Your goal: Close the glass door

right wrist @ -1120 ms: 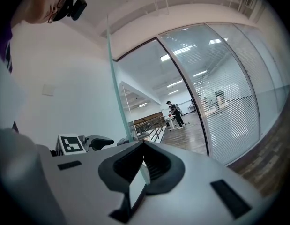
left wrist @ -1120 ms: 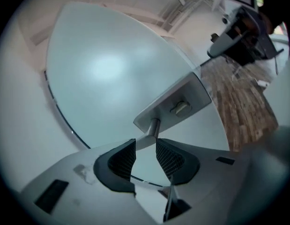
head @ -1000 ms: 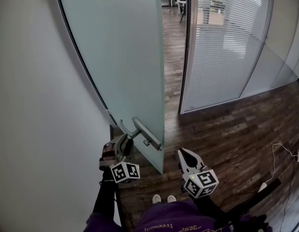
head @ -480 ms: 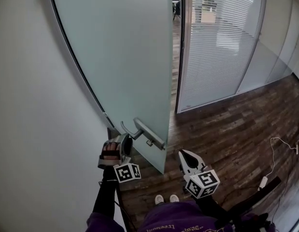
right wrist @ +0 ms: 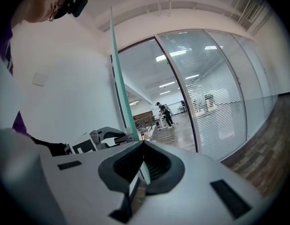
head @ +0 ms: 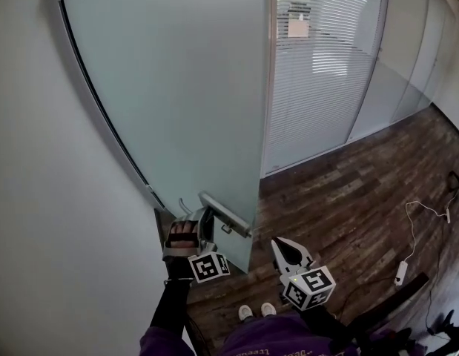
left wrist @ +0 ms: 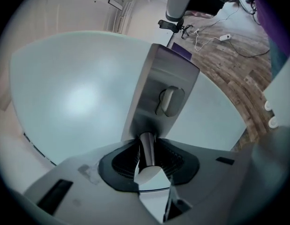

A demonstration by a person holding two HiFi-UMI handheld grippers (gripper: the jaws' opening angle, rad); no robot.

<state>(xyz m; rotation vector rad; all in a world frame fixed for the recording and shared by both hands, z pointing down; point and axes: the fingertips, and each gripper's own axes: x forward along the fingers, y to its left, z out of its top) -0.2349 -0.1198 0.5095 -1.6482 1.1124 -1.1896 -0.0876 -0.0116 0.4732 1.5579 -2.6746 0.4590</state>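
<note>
The frosted glass door [head: 192, 87] stands nearly at its metal frame [head: 270, 73], with only a thin gap showing. Its metal lever handle [head: 223, 213] sits at the door's lower edge in the head view. My left gripper [head: 202, 225] is shut on that handle. In the left gripper view the handle's bar [left wrist: 147, 146] runs between the two pads, out from its steel plate [left wrist: 163, 88]. My right gripper [head: 283, 245] hangs shut and holds nothing, to the right of the door's edge [right wrist: 121, 93]. The right gripper view shows the left gripper [right wrist: 109, 136] beside that edge.
A white wall [head: 51, 199] runs along the left. A glass partition with blinds [head: 325, 65] stands right of the doorway. A cable with a white plug [head: 402, 269] lies on the wood floor [head: 348, 206]. The person's shoes [head: 255, 311] are below. Someone stands far down the corridor [right wrist: 163, 114].
The door has swung toward its frame and the open gap has narrowed to a sliver. My left gripper has moved along with the handle and rolled. The right gripper has stayed put.
</note>
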